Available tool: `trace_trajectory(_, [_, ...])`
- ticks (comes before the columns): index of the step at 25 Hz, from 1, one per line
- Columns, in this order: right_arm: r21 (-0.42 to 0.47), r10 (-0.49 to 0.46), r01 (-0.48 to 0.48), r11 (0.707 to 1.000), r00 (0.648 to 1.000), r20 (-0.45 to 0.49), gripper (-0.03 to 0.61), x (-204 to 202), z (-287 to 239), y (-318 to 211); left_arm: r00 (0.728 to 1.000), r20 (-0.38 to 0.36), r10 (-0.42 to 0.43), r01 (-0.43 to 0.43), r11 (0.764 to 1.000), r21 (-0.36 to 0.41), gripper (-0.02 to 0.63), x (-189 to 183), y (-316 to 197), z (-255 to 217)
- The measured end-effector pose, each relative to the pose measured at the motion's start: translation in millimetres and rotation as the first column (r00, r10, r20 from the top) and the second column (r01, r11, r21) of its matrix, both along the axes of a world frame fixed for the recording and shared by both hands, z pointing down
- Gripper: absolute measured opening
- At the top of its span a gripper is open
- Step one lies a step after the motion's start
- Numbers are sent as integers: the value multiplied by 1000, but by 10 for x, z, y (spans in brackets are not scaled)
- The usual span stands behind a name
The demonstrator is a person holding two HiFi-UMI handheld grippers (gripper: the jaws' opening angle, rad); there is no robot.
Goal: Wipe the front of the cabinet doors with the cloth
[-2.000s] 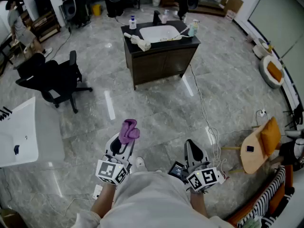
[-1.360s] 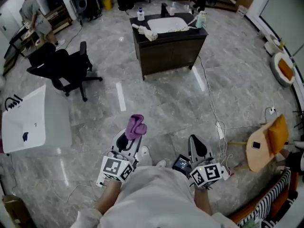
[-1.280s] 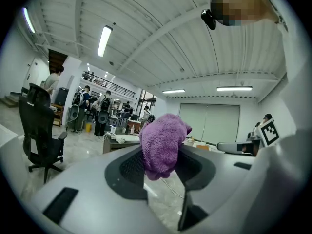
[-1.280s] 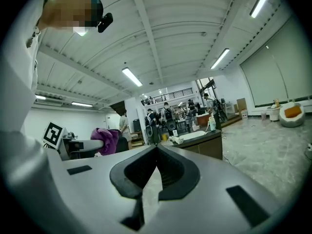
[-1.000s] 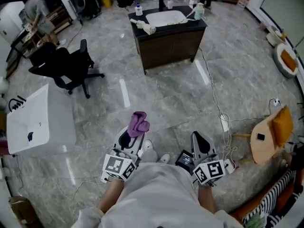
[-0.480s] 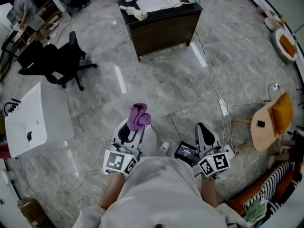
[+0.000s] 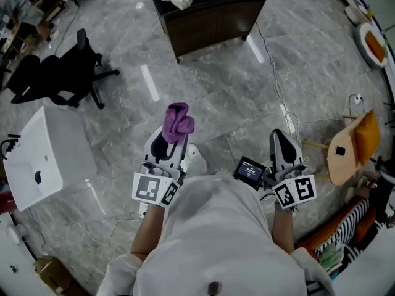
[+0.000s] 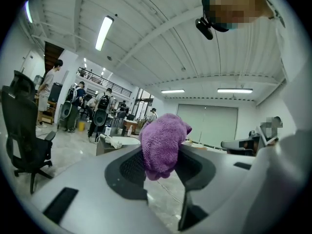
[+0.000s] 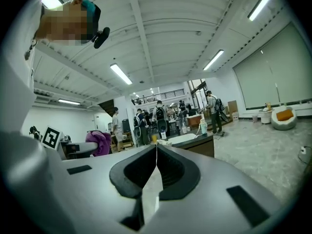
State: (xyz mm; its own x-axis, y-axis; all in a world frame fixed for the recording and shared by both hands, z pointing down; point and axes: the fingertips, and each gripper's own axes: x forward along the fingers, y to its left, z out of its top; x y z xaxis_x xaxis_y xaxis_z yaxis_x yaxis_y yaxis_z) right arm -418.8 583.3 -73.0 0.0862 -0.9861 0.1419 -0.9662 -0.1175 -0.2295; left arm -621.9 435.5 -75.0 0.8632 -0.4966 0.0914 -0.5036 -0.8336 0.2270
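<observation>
A bunched purple cloth [image 7: 178,121] sticks out of my left gripper [image 7: 171,134], whose jaws are shut on it; in the left gripper view the cloth [image 8: 163,144] fills the gap between them. My right gripper [image 7: 281,144] is held beside it, jaws closed tip to tip on nothing [image 9: 156,145]. The dark wooden cabinet [image 7: 213,18] with a white sink on top stands well ahead across the floor, its doors facing me. It shows small in the right gripper view, as the cabinet [image 9: 197,143]. Both grippers are far from it.
A black office chair [image 7: 58,73] stands ahead to the left and a white table [image 7: 40,156] at my left. A cable [image 7: 278,97] runs along the marble floor from the cabinet. A round wooden stool [image 7: 345,156] with an orange cushion is at the right. Several people stand in the background.
The cabinet has slid toward the top of the head view as the camera tilts down. Both grippers keep their hold and pose, the purple cloth still in the left one.
</observation>
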Motion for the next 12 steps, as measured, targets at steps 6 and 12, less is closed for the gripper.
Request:
trace_trajectory(6, [1, 31, -31, 1000, 999, -35, 28, 145, -50, -484, 999, 6, 35, -35, 999, 30, 152, 78, -577, -68])
trace_trajectory(12, [-23, 14, -15, 1000, 1000, -28, 28, 402, 26, -831, 1000, -4, 5, -5, 1000, -27, 152, 245, -872, 8])
